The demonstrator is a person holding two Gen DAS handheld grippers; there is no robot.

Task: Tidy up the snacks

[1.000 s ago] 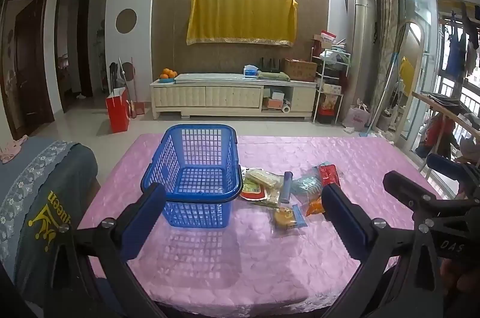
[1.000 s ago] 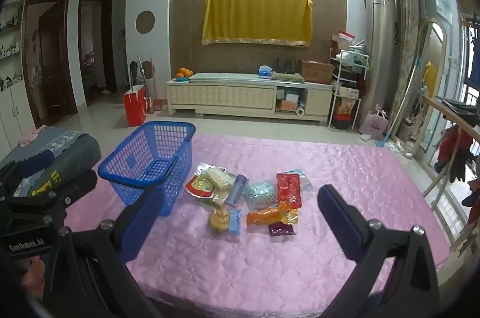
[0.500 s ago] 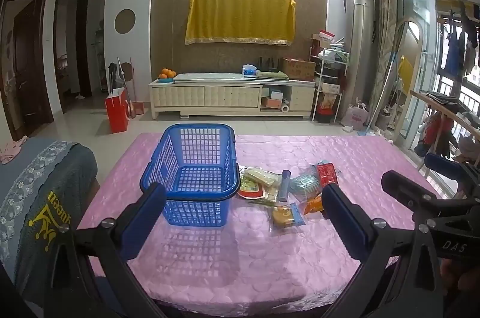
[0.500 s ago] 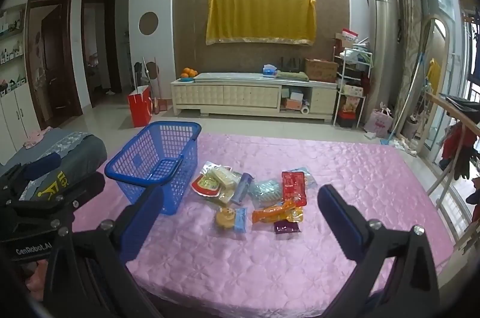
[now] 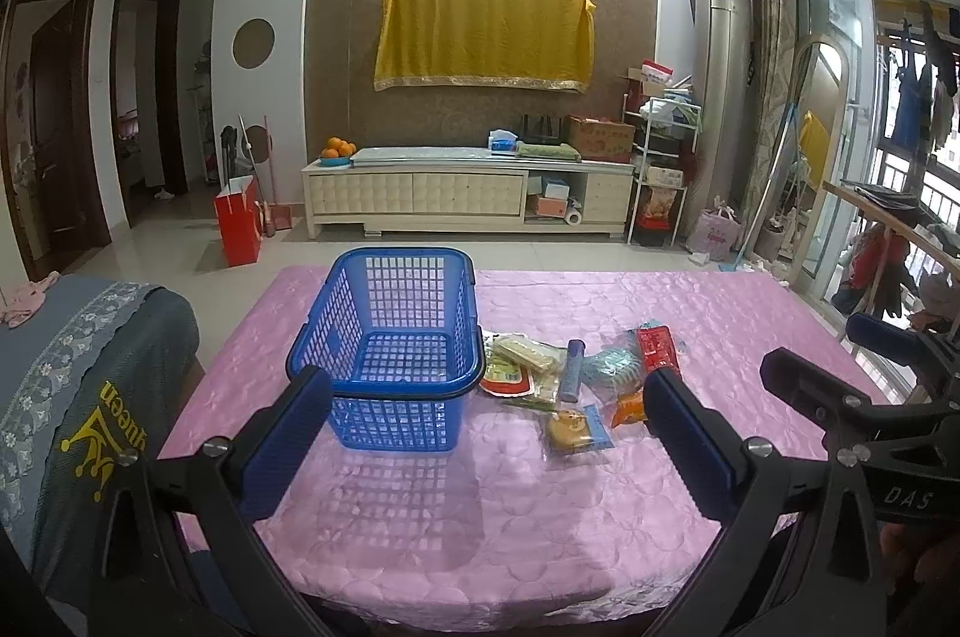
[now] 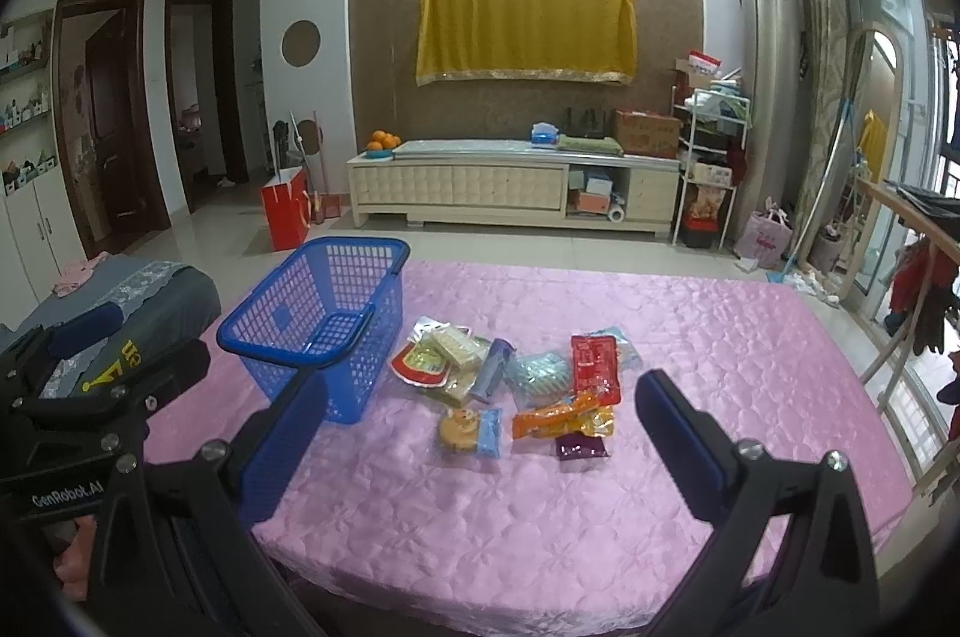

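Both tools idle. Left gripper (image 5: 483, 406) has its jaws spread wide, nothing between them; right gripper (image 6: 480, 412) the same, wide and empty. Both hover over the near edge of the table with the quilted pink satin cover (image 6: 720, 337), well short of the goods.

Blue perforated plastic basket (image 5: 390, 331) sits upright on the left side of the table, handles folded down on the rim, looks empty through the mesh. Judging by the task, that is the drop target, parked just beside the pile to keep transfers short.

Snacks lie in 1 loose heap just right of the basket, none inside yet:
- round biscuit in clear wrapper with blue end (image 6: 471, 430), nearest the grippers, apart from the rest
- orange sausage-style packet (image 6: 555, 415), small dark purple sachet (image 6: 579, 448) just in front of it
- red flat pouch (image 6: 594, 367), partly on a pale blue-green bag (image 6: 537, 376)
- blue tube-shaped stick (image 6: 492, 370), against the overlapping yellow-and-red packets (image 6: 432, 355) closest to the basket

Task looks unstarted. Biscuit is probably the easiest 1st pick: isolated, nothing overlapping. Flat pouches may need an edge pinch.
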